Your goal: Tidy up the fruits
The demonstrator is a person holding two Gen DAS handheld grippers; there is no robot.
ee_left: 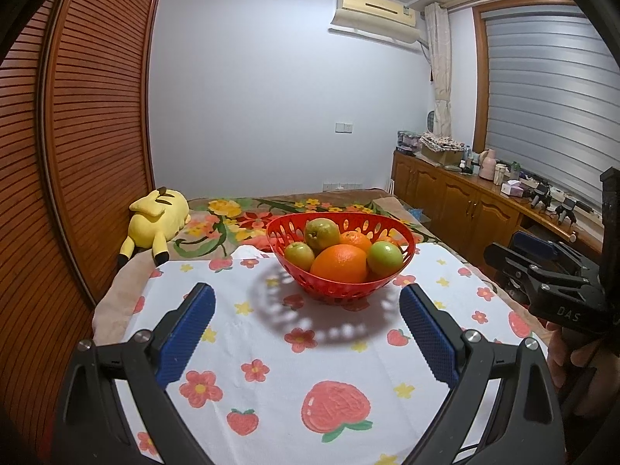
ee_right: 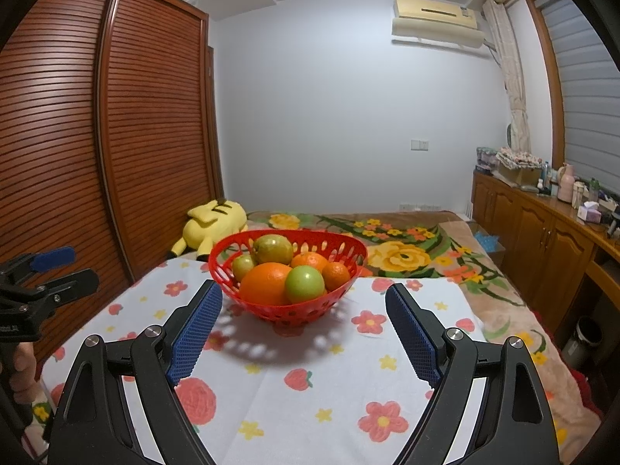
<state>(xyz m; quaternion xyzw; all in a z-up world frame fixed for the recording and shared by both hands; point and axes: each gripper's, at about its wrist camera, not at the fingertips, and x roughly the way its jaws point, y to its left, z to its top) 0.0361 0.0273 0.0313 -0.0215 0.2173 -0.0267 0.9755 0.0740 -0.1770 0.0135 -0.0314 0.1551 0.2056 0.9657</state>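
A red perforated basket stands on the flower-print cloth. It holds a large orange, smaller oranges, and green fruits. My left gripper is open and empty, short of the basket. My right gripper is open and empty, its fingertips level with the basket's near side. Each gripper also shows in the other's view: the right one, the left one.
A yellow plush toy lies at the back left by the slatted wardrobe. A floral blanket covers the bed behind. A wooden cabinet with clutter lines the right wall.
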